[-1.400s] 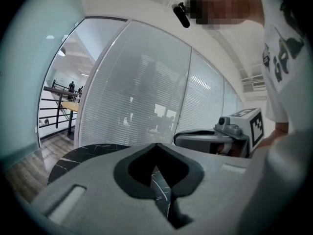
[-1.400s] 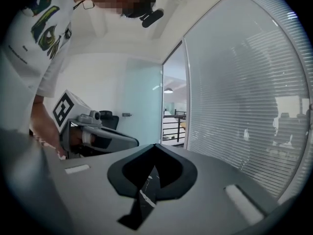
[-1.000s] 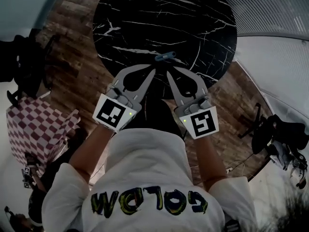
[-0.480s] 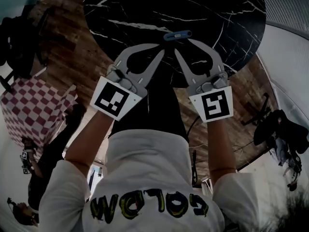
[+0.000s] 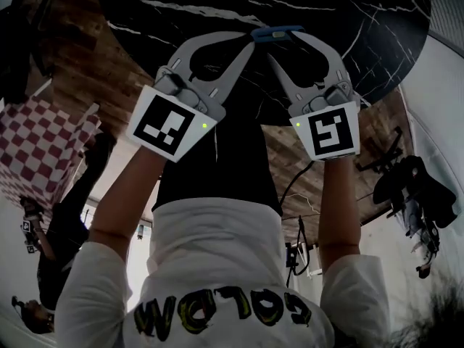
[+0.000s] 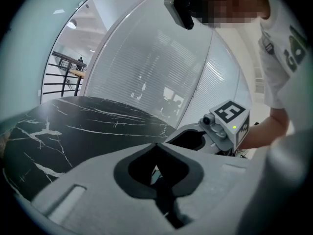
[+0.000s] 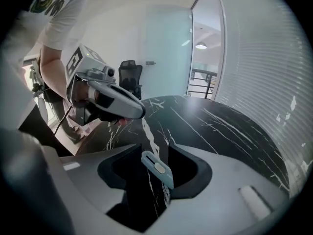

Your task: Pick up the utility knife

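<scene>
The blue-grey utility knife (image 5: 278, 32) lies near the front edge of the round black marble table (image 5: 181, 6). My right gripper (image 5: 284, 42) has its jaws opening, one on each side of the knife. In the right gripper view the knife (image 7: 157, 169) stands slanted in the gap of the right gripper (image 7: 155, 151), close against the right jaw, with table showing on its left. My left gripper (image 5: 249, 43) is shut, its tip just left of the knife. From the left gripper view, the left gripper (image 6: 156, 146) shows its jaws together with nothing gripped.
The table edge runs just below both grippers, with wooden floor (image 5: 87, 64) beyond it. A red-and-white chequered box (image 5: 43, 151) stands at the left. A dark office chair (image 5: 413, 187) stands at the right. A glass wall rises behind the table (image 6: 161, 72).
Both grippers have come down to the knife at the table's near edge. The right jaws, together before, now stand spread around the knife. The left jaws stay together.
</scene>
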`<action>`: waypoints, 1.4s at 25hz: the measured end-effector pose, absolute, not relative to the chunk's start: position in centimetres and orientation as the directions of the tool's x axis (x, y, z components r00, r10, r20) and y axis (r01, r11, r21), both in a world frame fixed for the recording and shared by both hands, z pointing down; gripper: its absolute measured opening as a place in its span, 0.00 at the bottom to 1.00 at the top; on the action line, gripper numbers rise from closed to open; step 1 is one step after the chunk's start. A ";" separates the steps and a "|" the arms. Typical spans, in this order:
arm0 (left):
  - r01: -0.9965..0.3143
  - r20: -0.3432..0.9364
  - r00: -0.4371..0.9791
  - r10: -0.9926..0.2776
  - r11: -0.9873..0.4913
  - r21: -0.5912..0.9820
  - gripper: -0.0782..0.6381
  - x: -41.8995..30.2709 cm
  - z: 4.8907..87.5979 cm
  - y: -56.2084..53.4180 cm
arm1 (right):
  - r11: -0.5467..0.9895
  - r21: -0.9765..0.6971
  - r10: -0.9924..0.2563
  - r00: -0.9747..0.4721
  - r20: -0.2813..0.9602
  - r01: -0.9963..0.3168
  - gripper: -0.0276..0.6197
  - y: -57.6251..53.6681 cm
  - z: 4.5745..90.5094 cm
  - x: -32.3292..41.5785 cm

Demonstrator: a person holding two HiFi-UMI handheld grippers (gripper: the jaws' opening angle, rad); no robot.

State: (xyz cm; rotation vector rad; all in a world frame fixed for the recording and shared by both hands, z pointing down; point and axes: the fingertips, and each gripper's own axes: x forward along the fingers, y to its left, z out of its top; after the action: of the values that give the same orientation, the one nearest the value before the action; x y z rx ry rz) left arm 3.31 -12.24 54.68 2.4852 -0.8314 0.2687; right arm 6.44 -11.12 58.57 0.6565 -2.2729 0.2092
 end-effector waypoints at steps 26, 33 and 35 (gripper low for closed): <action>-0.620 0.348 0.784 -0.514 -0.653 0.434 0.11 2.7 58.8 -12.3 | 0.956 -0.047 -0.140 -0.588 0.797 -0.291 0.27 -11.5 65.4 7.0; -0.625 0.350 0.780 -0.518 -0.651 0.430 0.11 2.6 58.2 -12.5 | 0.947 -0.025 -0.173 -0.574 0.801 -0.320 0.25 -11.1 65.1 7.2; -0.627 0.348 0.779 -0.522 -0.652 0.426 0.11 2.5 57.8 -12.6 | 0.941 -0.025 -0.186 -0.578 0.794 -0.338 0.25 -11.0 64.8 7.3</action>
State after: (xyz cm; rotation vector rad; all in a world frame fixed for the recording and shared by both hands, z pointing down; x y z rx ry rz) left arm 2.53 -12.63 57.83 2.4355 -0.8569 0.2630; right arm 7.31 -11.02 64.76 0.3689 -2.2008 0.2169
